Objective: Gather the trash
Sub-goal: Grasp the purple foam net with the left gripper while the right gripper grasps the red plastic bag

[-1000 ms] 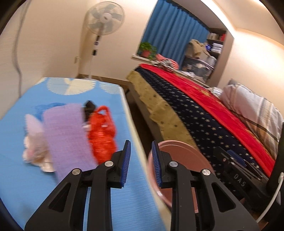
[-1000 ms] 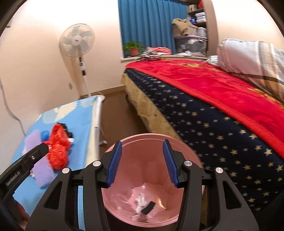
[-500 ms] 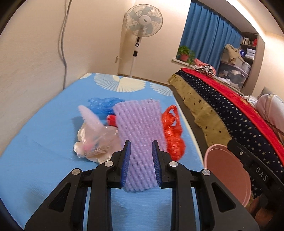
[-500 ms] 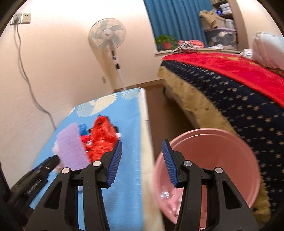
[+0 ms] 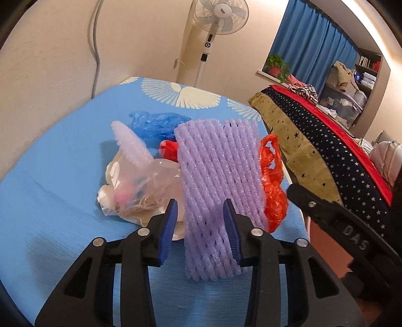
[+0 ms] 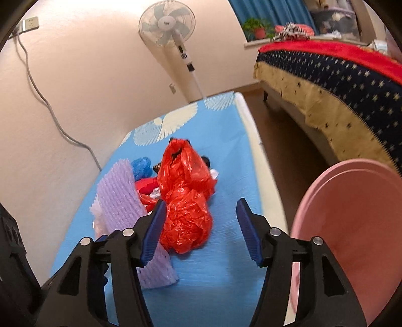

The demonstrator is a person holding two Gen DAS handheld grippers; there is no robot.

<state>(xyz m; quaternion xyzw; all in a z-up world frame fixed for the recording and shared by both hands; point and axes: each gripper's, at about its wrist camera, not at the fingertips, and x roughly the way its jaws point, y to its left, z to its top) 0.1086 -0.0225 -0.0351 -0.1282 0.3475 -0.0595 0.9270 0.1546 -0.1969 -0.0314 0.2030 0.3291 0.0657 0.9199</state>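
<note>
A pile of trash lies on the blue mat [image 5: 50, 226]. It holds a purple foam net sleeve [image 5: 218, 191], a red plastic bag [image 5: 272, 191], a clear plastic bag [image 5: 140, 186] and a blue plastic bag [image 5: 155, 124]. My left gripper [image 5: 199, 234] is open, its jaws on either side of the purple sleeve's near end. My right gripper [image 6: 201, 231] is open just in front of the red bag [image 6: 186, 201], with the purple sleeve [image 6: 120, 201] to its left. A pink bucket [image 6: 351, 239] stands on the floor at the right, beside the mat.
A standing fan [image 5: 216, 22] is against the wall behind the mat. A bed with a starred navy and red cover [image 5: 339, 140] runs along the right. A grey cable [image 6: 50, 108] hangs down the left wall. Wooden floor [image 6: 289, 140] separates mat and bed.
Both grippers swung left from the pink bucket to the trash pile. The left one has moved in around the purple sleeve and opened wider. The right one now faces the red bag.
</note>
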